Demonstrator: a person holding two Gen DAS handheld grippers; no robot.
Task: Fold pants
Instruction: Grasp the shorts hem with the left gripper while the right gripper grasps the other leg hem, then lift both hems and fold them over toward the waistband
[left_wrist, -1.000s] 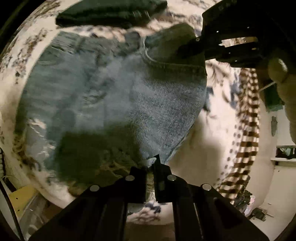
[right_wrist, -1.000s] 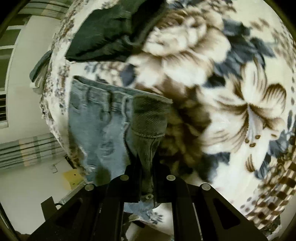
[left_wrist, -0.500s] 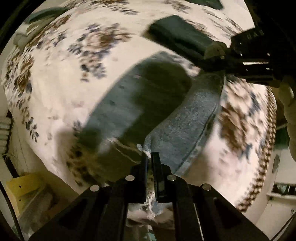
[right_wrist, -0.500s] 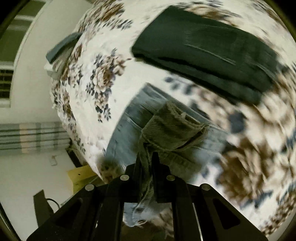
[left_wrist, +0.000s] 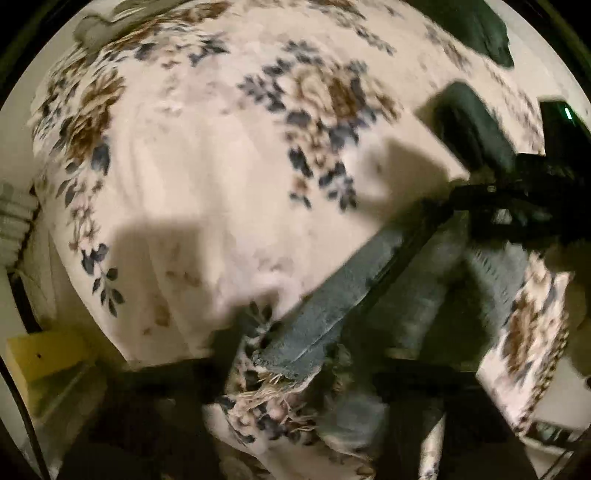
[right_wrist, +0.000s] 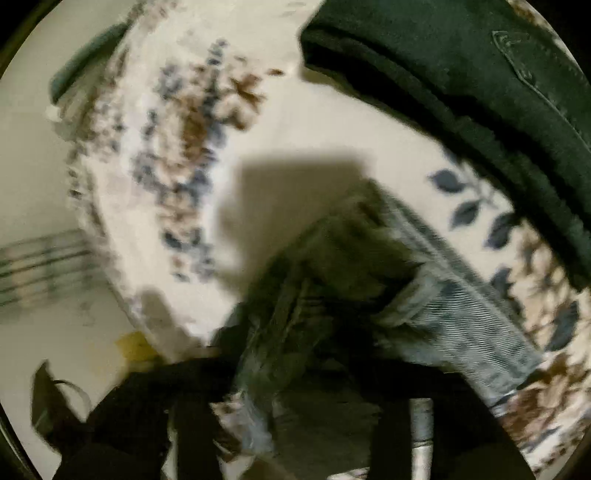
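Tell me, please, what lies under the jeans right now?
Under the jeans lies the floral blanket, showing on both sides of them. The part directly beneath the denim is covered, so anything else there cannot be seen.

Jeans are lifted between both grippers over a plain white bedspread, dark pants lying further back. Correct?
Not quite: the bedspread is floral, cream with brown and blue flowers, as the left wrist view shows. The rest holds: the jeans hang between both grippers, and the dark pants lie further back.

black angular right claw, small green light.
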